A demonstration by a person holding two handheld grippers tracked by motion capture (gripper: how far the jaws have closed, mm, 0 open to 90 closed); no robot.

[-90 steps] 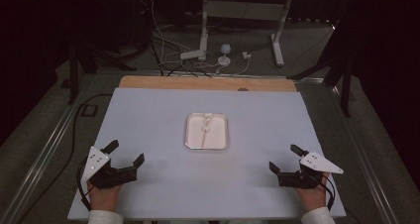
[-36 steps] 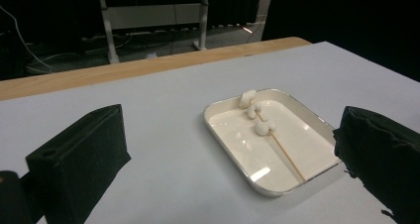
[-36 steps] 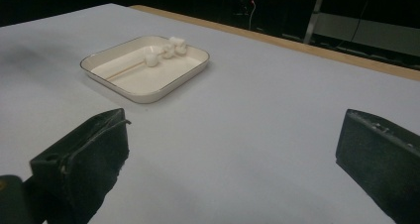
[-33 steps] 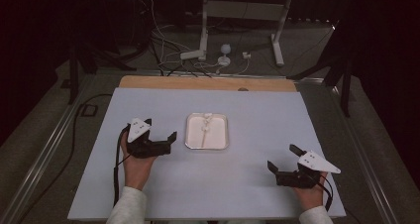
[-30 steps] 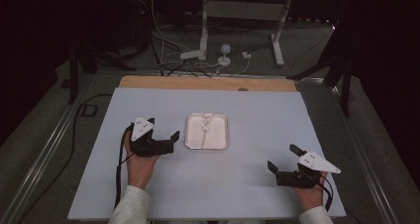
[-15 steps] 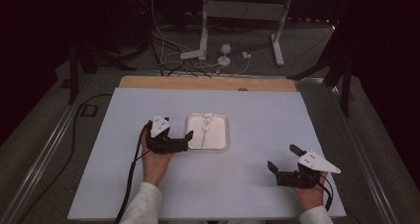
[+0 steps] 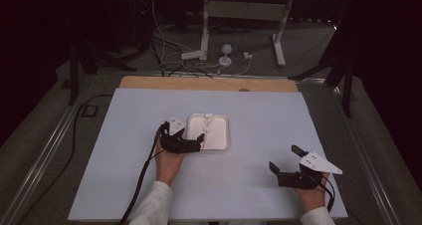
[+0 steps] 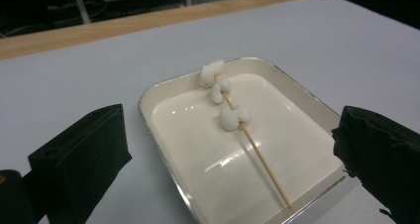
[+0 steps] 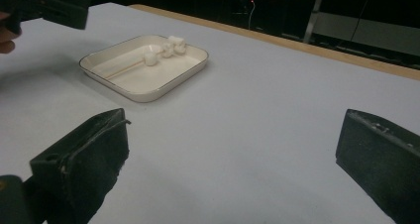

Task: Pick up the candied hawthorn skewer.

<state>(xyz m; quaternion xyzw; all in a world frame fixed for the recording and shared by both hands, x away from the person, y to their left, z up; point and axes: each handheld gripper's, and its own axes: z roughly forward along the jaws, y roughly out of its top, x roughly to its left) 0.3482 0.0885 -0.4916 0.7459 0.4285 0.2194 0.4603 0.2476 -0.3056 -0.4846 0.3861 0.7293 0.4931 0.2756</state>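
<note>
Thin wooden skewer (image 8: pixel 257 152) threaded with white puffs is seen lying in the shallow cream tray (image 8: pixel 317 110) mid-desk (image 7: pixel 259 115). Left gripper (image 7: pixel 195 141), jaws wide and empty, is poised at the tray's edge; closing on the stick is judged next.

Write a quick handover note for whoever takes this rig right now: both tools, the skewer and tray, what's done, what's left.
Left tool: open, empty, at the near left edge of the tray, jaws straddling its near end.
Right tool: open, empty, resting on the table's near right part, away from the tray.
Skewer: lies in the tray, white pieces bunched toward its far end, bare stick end nearest the left tool.
Done: approach only. Left: probably gripping the skewer; nothing is grasped yet.
</note>
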